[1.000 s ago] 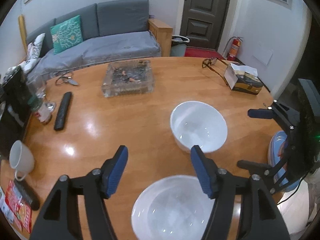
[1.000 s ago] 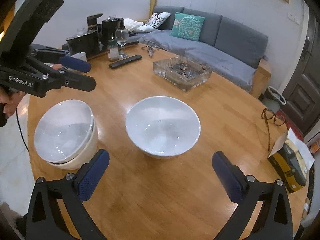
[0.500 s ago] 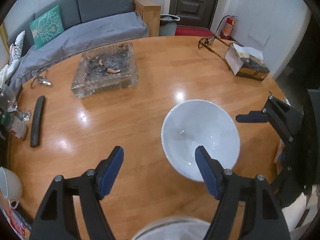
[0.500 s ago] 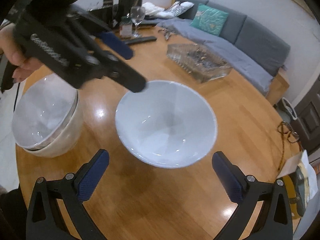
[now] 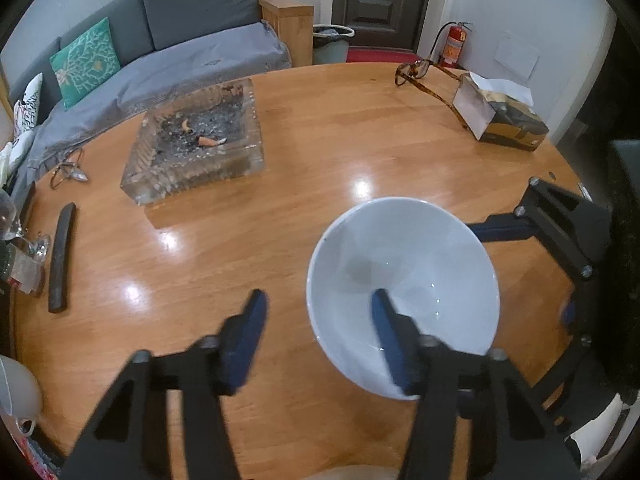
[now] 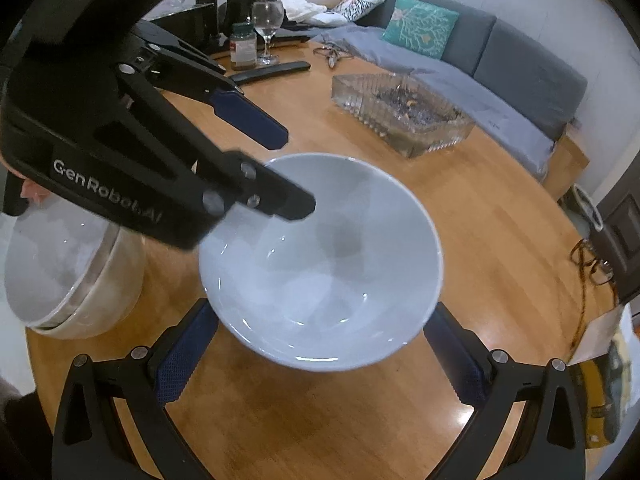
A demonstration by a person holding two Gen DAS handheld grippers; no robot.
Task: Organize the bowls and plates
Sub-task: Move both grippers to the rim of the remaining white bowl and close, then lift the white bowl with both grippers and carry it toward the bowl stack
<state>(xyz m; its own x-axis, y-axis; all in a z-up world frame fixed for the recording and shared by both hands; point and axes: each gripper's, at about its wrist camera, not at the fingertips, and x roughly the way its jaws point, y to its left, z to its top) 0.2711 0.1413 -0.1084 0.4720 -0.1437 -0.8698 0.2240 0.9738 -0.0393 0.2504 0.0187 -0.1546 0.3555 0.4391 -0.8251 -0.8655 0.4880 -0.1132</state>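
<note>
Wooden table (image 5: 320,140): ashtray (image 5: 196,144) behind white bowl (image 6: 320,256).

My left gripper (image 5: 318,322) is wide open and points down. My right gripper (image 6: 320,350) is wide open too, close to my left one.

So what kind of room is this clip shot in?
Most likely a home living room, or perhaps a small office lounge. A grey sofa with cushions runs behind a round wooden table that carries a glass ashtray and a remote control, and a fire extinguisher stands by the door.
</note>
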